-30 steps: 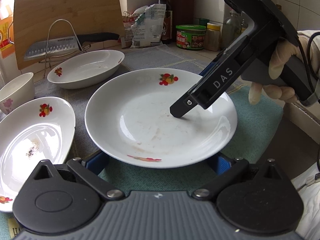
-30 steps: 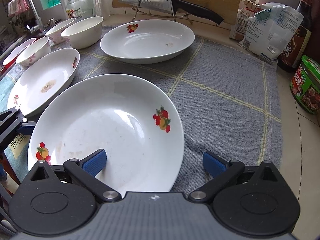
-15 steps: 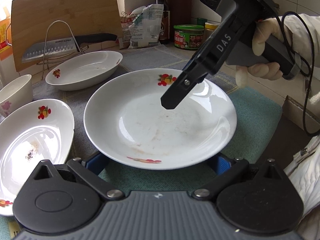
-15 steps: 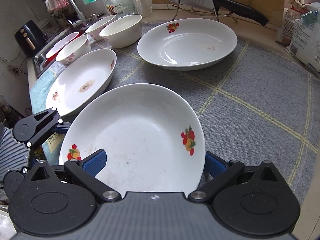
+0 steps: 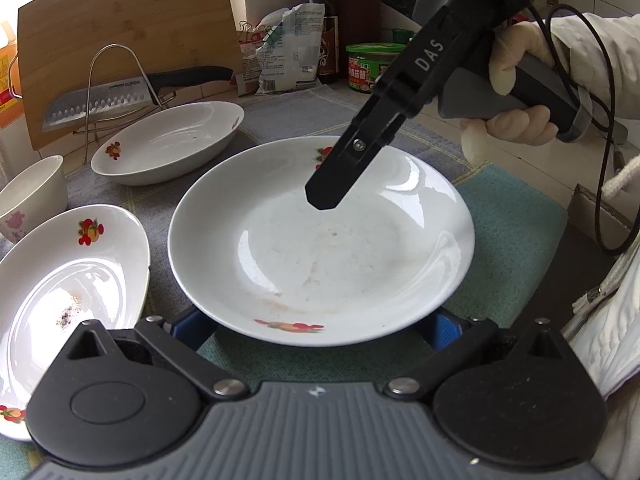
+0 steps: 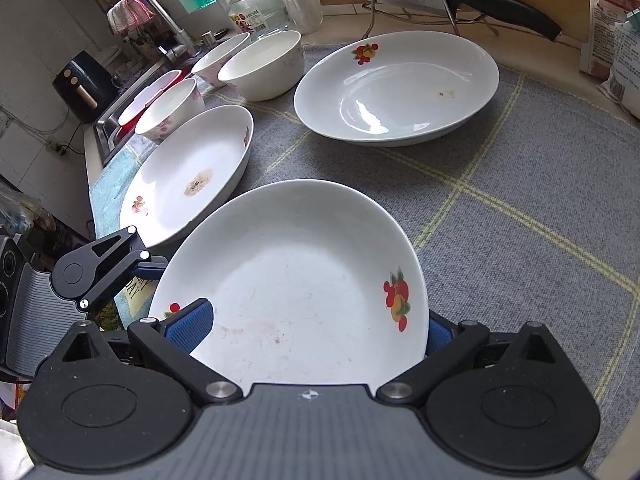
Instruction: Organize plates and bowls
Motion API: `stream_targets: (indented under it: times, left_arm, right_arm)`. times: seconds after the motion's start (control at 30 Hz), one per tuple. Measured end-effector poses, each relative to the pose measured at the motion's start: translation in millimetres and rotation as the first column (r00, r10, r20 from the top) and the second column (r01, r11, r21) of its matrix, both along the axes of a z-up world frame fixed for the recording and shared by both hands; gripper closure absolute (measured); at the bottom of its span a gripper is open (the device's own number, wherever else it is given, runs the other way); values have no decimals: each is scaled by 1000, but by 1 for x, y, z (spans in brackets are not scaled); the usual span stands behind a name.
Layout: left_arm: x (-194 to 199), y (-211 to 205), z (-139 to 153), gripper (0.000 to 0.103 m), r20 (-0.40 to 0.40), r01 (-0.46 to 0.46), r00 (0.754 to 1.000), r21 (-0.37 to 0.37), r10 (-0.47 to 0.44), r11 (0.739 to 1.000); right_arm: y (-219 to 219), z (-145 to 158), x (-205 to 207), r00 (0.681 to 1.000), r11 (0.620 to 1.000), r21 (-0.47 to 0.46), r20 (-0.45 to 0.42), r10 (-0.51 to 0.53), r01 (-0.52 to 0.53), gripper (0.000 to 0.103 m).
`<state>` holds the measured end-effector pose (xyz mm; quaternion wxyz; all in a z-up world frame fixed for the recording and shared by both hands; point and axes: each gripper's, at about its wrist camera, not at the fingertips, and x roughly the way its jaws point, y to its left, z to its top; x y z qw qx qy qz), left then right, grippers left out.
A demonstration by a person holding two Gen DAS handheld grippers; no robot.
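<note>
Hovering over the nearest plate (image 5: 320, 248), the right gripper (image 5: 320, 200) is spread wide and holding nothing; the left gripper (image 5: 316, 326) is straddling its near rim, also wide. I'm thinking grip the rim squarely, then stack it on the neighbouring plate (image 6: 192, 176).

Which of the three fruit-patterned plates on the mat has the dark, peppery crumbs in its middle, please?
The oval plate at the left, nearest the bowls. The round plate between the grippers shows only faint smears, and the far plate by the knife just a small speck.
</note>
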<state>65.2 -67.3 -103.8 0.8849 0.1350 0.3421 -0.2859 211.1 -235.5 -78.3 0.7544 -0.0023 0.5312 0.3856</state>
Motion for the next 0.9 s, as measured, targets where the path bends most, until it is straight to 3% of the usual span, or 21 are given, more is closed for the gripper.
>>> stream_targets:
  times: [0.47, 0.9]
  left_arm:
    - [8, -8, 18, 1, -19, 25, 1000, 1, -25, 1000]
    - [56, -61, 19, 1, 34, 145, 989, -5, -145, 989]
  right_arm:
    - [-10, 19, -12, 999, 999, -32, 47, -18, 19, 0]
    - [-75, 31, 0, 974, 980, -49, 131, -186, 194, 0]
